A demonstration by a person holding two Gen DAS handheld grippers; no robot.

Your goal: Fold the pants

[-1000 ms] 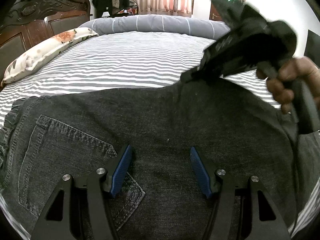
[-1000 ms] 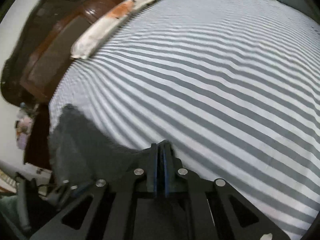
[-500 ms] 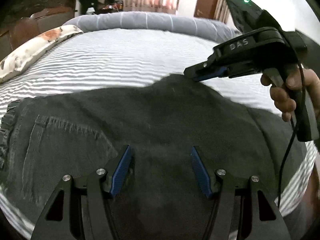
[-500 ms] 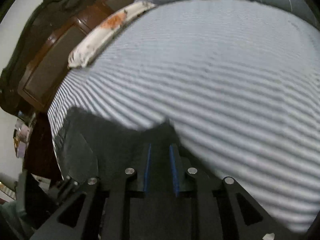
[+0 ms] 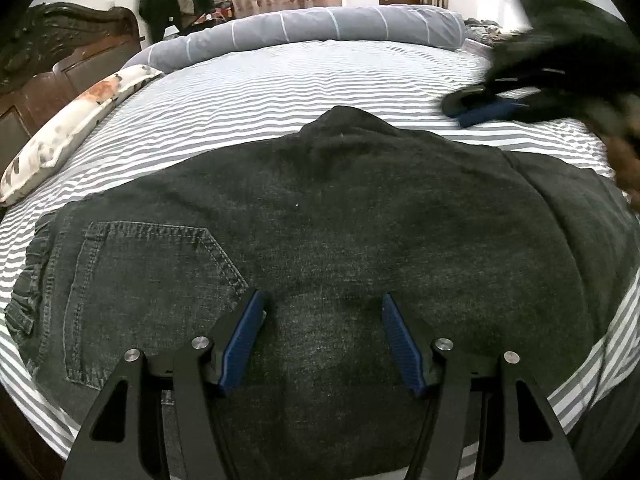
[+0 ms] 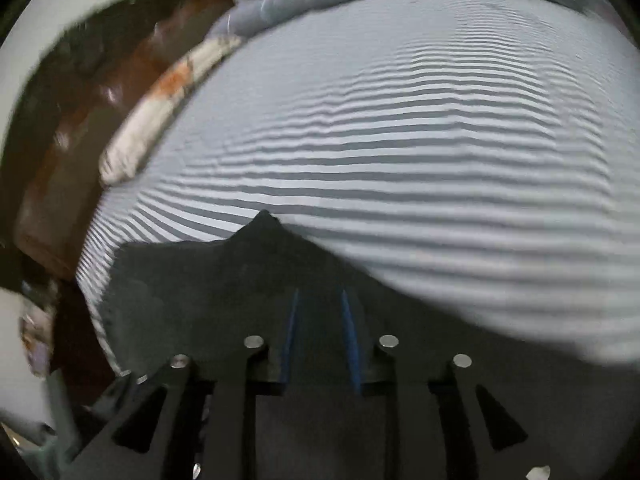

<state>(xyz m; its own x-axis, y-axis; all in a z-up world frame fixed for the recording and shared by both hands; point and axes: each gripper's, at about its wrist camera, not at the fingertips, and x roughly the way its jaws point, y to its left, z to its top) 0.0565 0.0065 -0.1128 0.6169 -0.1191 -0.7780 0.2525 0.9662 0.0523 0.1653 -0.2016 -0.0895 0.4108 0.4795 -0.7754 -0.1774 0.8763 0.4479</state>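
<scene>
Both grippers spread above pants (image 5: 340, 220); striped bed (image 5: 280, 92) beyond

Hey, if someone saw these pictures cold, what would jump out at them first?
The dark grey jeans spread across the striped bedsheet, back pocket at the left, fill the left wrist view. The left tool hangs open over them, while the right tool, blurred, sits open off the far edge. A floral pillow lies by the headboard.
</scene>
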